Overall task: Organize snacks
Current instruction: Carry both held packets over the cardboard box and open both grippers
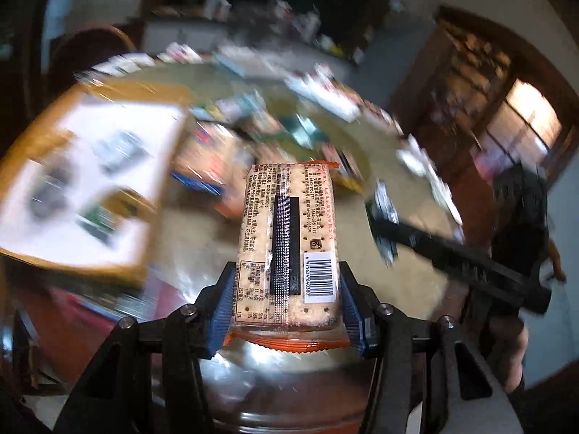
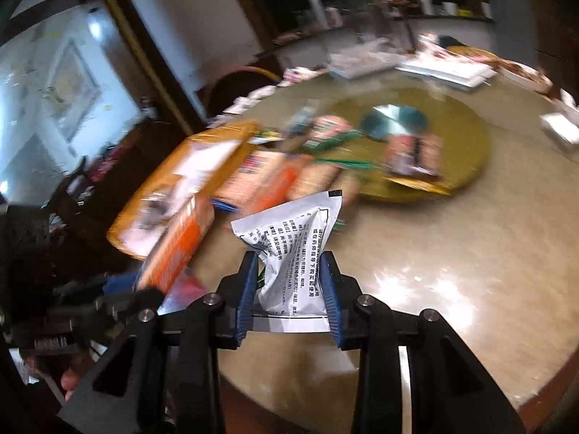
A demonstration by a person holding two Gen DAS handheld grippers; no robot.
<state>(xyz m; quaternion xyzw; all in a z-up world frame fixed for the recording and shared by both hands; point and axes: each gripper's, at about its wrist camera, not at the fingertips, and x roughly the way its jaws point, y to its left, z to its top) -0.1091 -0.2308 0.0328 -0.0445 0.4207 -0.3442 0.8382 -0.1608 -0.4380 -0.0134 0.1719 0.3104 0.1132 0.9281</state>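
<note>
Much of both views is motion-blurred, so the pile of snack packs (image 2: 289,177) in the middle of the round table (image 2: 452,253) cannot be read one by one; only colours show, orange, pink, green. The cardboard box (image 1: 87,181) at the table's left edge is also smeared, and its printed top is not legible.

The left gripper (image 1: 286,289) is closed on a cracker pack (image 1: 287,238), blue pads pressed on both long sides near the barcode end. The pack sticks forward, lifted above the table, and its orange end seal is partly hidden under the gripper body.

The right gripper (image 2: 289,285) is closed tight on a white sachet (image 2: 289,249), which is crumpled at the waist betw. the pads; its lower edge is cut off by the gripper frame. In the left wrist view the right gripper appears only as a dark blurred bar at the right side.

The golden turntable (image 2: 459,166) holds a few packs. The table surface near the right and front edge shows bare room.
</note>
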